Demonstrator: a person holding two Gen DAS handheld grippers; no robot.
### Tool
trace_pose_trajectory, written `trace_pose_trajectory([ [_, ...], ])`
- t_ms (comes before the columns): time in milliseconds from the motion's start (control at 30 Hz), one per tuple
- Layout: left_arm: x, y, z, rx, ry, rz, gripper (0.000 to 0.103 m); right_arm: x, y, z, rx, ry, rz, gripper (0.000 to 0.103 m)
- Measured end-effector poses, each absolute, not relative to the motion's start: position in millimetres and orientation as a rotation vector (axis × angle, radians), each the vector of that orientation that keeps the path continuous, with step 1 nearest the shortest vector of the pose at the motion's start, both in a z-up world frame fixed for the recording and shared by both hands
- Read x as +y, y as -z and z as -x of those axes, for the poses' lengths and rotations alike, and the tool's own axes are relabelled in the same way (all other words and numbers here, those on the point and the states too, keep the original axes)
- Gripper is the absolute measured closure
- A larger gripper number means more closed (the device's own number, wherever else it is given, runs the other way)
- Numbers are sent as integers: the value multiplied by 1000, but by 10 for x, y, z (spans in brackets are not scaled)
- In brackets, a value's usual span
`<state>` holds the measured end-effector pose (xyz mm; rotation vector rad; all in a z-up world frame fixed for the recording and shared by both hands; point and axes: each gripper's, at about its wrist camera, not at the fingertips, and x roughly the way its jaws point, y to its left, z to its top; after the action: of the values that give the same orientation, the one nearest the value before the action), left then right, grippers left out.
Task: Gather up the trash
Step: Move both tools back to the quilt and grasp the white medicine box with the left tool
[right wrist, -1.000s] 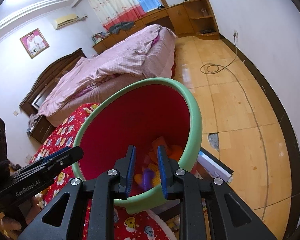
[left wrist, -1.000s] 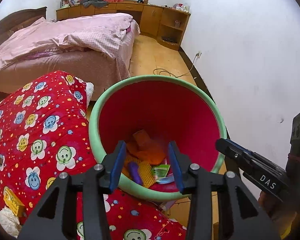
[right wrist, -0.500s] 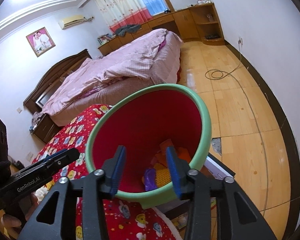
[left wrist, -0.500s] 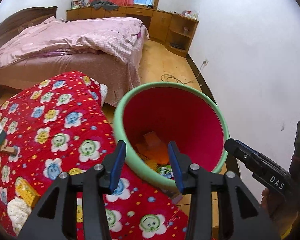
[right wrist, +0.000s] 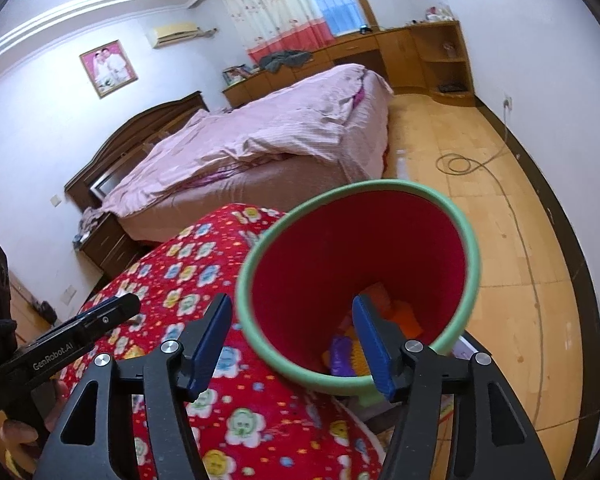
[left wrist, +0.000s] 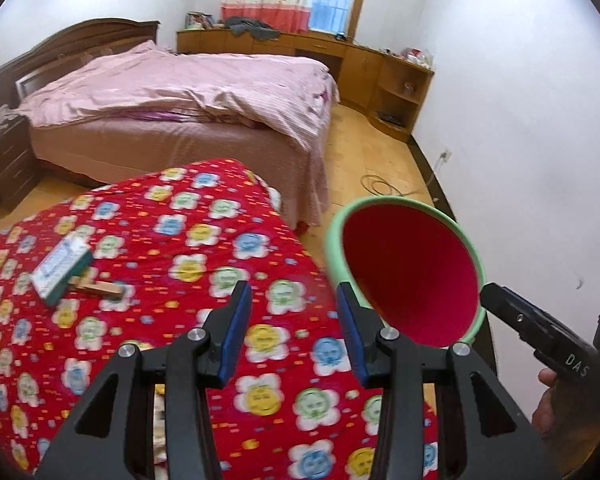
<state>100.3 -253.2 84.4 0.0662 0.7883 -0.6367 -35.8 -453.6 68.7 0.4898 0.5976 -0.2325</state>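
A bin with a green rim and red inside (left wrist: 412,272) stands off the right edge of the red flower-patterned quilt (left wrist: 160,240). In the right wrist view the bin (right wrist: 340,248) holds orange scraps (right wrist: 400,312) and a purple piece (right wrist: 340,356). My right gripper (right wrist: 292,336) hangs above the bin's near rim; its jaws are opening with nothing between them. My left gripper (left wrist: 294,328) is open and empty over the quilt, left of the bin. A white and green box (left wrist: 60,266) and a small wooden piece (left wrist: 98,288) lie on the quilt at the left.
A bed with a pink cover (left wrist: 180,92) stands behind the quilt. Wooden cabinets (left wrist: 384,76) line the far wall. A coiled cable (right wrist: 460,162) lies on the wooden floor by the white wall. A flat box (right wrist: 470,350) lies under the bin.
The left gripper has swung left from over the bin to over the quilt, bringing the box into view. The right gripper's jaws have widened, and it has drawn back and up from the bin.
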Motion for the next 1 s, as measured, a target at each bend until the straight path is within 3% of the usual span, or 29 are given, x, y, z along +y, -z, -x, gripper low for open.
trace_pose_trajectory([
  [500,-1609,-925,-1499,768,461,-46,59,-3881,-840,-280,617,118,-420,37],
  [1000,-1227,-468,-2326,830,340,-152,44,-3547,-657,-1093,685,55,-404,37],
])
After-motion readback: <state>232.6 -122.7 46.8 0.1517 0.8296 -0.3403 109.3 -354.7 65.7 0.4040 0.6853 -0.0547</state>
